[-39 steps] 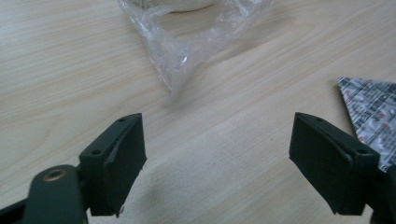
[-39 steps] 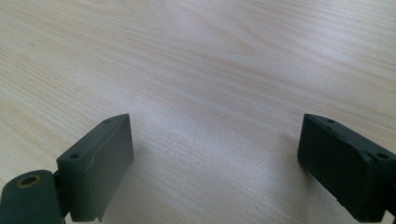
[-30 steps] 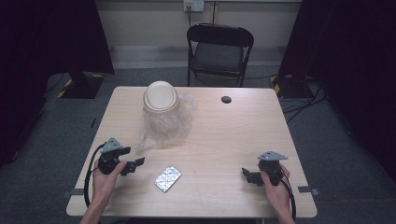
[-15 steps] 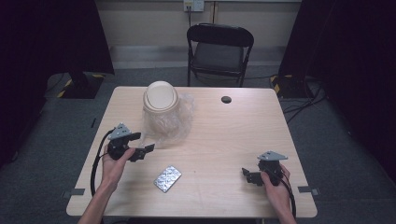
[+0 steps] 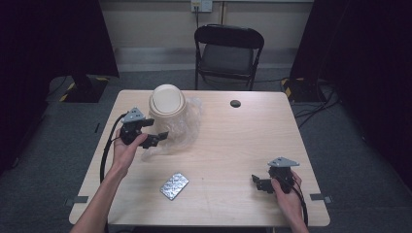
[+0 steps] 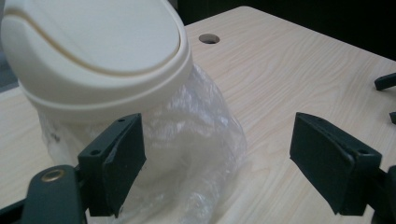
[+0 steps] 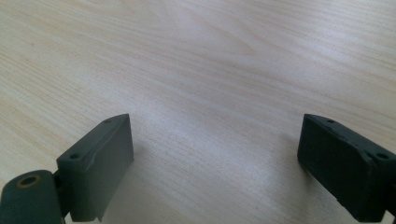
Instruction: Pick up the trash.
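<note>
A small cream bin with a swing lid (image 5: 166, 102) (image 6: 93, 56) stands at the table's back left, with a clear plastic bag (image 5: 182, 128) (image 6: 196, 149) bunched around its base. My left gripper (image 5: 158, 138) (image 6: 217, 163) is open just left of the bag, its jaws pointing at the crumpled plastic below the lid. A silver blister pack (image 5: 174, 186) lies flat near the front of the table. My right gripper (image 5: 256, 183) (image 7: 215, 163) rests open near the front right, over bare wood with nothing between its jaws.
The wooden table (image 5: 233, 145) has a round black cable hole (image 5: 235, 103) at the back. A black folding chair (image 5: 228, 51) stands behind it. Dark curtains flank the room on both sides.
My left gripper has moved away from the front edge, forward and right, up to the bag by the bin. The right gripper has stayed put.
</note>
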